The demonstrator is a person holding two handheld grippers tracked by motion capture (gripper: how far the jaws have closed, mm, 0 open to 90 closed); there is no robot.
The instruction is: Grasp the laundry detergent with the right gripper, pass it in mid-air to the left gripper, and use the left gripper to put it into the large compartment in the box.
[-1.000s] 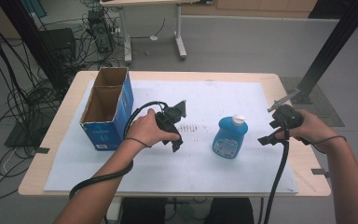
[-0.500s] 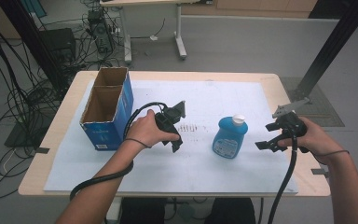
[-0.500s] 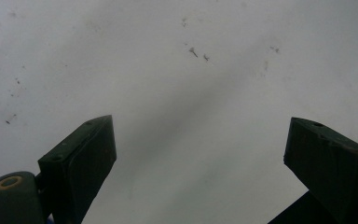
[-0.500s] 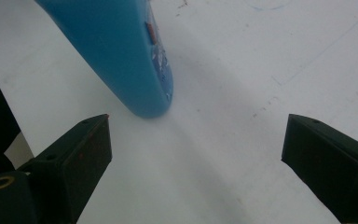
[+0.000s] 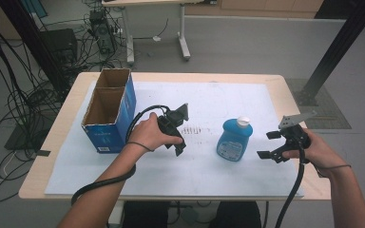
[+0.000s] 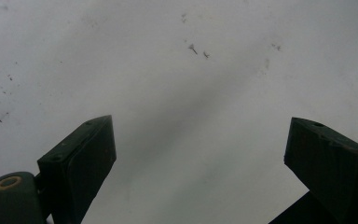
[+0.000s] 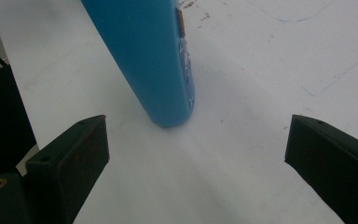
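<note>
Near the middle of the table (image 5: 275,83), a little toward its right edge, the blue bottle (image 5: 234,139) stands upright on the white sheet (image 5: 209,175), long axis vertical, white cap (image 5: 243,121) pointing up. Its broad labelled face looks toward the near edge. Just to its right, the right gripper (image 5: 267,145) hangs low over the sheet with its jaws spread wide, aimed leftward at the bottle and not touching it; in the right gripper view the bottle's (image 7: 144,56) base rises between and beyond the two black jaws. Left of the bottle and apart from it, the left gripper (image 5: 179,142) is tipped downward at the sheet (image 6: 177,93), jaws likewise spread with nothing between them. Toward the far left corner, an open cardboard box (image 5: 110,108) sits with its long axis running from the near edge to the far edge.
</note>
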